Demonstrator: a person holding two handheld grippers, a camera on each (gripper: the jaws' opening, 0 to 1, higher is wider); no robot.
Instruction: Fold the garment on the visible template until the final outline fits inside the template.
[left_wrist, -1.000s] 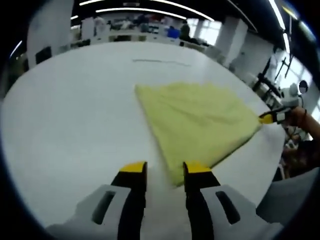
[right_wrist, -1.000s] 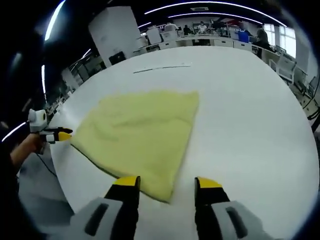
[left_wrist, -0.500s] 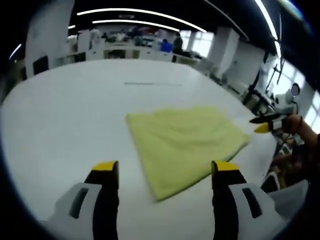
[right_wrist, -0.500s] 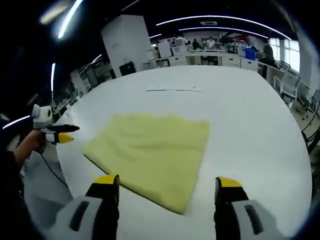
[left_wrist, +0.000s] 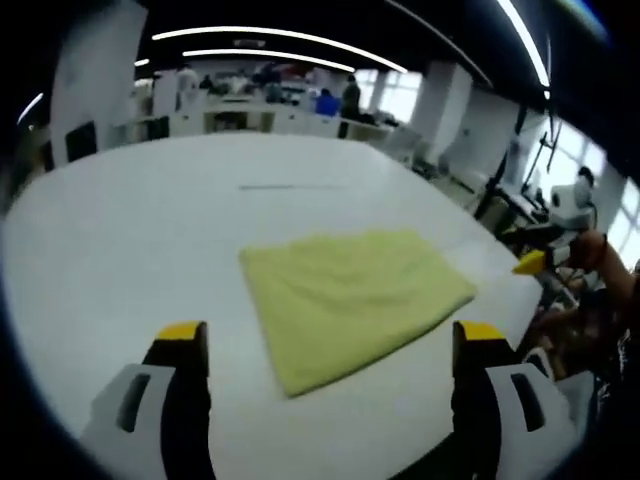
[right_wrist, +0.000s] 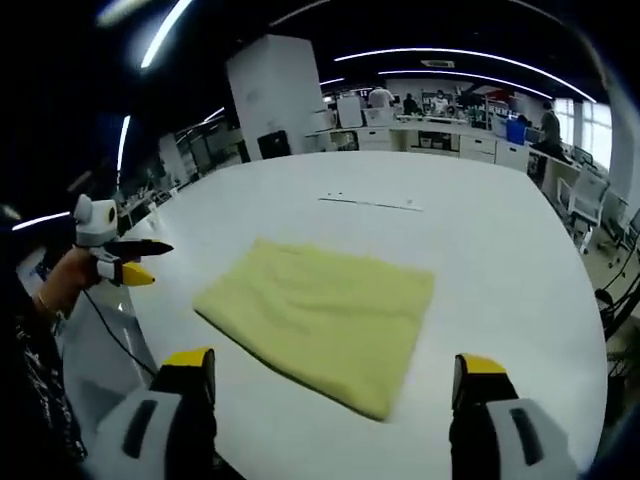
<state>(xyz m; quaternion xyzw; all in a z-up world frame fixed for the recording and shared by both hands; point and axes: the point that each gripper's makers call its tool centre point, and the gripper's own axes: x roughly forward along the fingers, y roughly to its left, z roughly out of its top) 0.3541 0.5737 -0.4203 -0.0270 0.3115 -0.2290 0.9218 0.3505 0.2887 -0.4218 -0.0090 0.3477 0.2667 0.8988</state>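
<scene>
In the left gripper view, the left gripper (left_wrist: 325, 340) is now holding its fingers (left_wrist: 182, 335) far wider apart than a second ago, gripping nothing and pulled back from the garment (left_wrist: 350, 295). The yellow garment is lying folded flat on the white worktop (left_wrist: 130, 230). In the right gripper view, the right gripper (right_wrist: 335, 370) is likewise spreading wider, empty, with the garment (right_wrist: 320, 315) farther ahead on the worktop (right_wrist: 500, 260).
</scene>
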